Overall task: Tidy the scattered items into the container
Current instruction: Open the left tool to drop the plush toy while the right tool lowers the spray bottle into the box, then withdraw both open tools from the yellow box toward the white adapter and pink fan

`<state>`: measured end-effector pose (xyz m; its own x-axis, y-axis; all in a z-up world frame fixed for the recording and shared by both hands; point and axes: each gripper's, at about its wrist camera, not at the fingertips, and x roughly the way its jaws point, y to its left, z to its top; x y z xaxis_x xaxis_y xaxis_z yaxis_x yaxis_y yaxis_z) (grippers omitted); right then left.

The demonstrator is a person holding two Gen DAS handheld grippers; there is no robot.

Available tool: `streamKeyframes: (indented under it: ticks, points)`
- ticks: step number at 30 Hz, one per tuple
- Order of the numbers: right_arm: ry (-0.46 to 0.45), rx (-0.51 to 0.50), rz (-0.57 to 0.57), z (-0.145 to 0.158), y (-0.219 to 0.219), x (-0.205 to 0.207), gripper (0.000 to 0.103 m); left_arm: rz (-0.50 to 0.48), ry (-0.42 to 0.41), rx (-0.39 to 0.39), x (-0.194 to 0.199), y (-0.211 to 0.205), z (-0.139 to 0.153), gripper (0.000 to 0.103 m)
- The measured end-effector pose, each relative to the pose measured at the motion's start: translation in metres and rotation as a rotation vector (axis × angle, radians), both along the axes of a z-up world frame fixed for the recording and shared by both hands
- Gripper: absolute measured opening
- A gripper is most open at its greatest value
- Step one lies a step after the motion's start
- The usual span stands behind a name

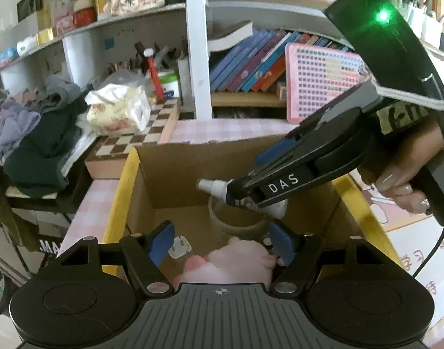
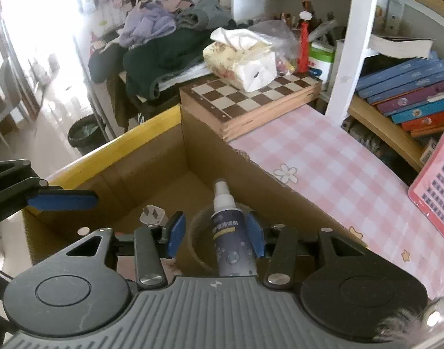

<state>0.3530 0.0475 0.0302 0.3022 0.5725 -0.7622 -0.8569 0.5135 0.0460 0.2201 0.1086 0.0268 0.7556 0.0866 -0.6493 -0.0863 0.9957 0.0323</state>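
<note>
While both of my grippers hang over the open cardboard box (image 2: pixel 161 157) on the pink checked worktop (image 2: pixel 332 168), the right gripper (image 2: pixel 216 234) has a small spray bottle (image 2: pixel 232 232) between its blue pads (image 2: pixel 175 234). From the right wrist view I see gaps on both sides of the bottle's dark body, so the jaws stand spread around it and not pinching it. The bottle points its white nozzle away from the camera, above a round tan tub (image 1: pixel 236 218) that sits on the box floor.

My left gripper (image 1: pixel 222 242) has its jaws spread wide, nothing pressed between the pads. Just below them, inside the box, lies a pink and white soft toy (image 1: pixel 233 264). A white plug (image 1: pixel 180 247) lies on the box floor beside the toy, near the yellow-edged left wall.

In the left wrist view a hand (image 1: pixel 405 177) grips the handle of the right gripper at the right edge. Behind the box, a chessboard (image 2: pixel 251 96) carries a pack of tissues (image 2: pixel 242 58), and books (image 2: pixel 411 93) lean on the shelf to the right.
</note>
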Motion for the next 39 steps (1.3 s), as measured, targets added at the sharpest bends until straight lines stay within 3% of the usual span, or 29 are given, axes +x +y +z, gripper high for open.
streamKeyframes:
  ticks: [11, 23, 34, 39]
  points:
    - [-0.019, 0.069, -0.076, 0.025, -0.026, -0.042, 0.045, -0.049, -0.065, -0.006, -0.04, -0.006, 0.025, 0.075]
    - [-0.061, 0.136, -0.185, 0.048, -0.074, -0.12, 0.044, -0.087, -0.106, -0.037, -0.103, -0.008, 0.035, 0.076]
    - [-0.168, 0.132, -0.315, 0.047, -0.117, -0.198, 0.044, -0.065, -0.129, -0.07, -0.149, -0.009, 0.033, 0.076]
    - [-0.172, 0.13, -0.359, 0.035, -0.123, -0.224, 0.045, -0.068, -0.109, -0.074, -0.166, -0.009, 0.026, 0.076]
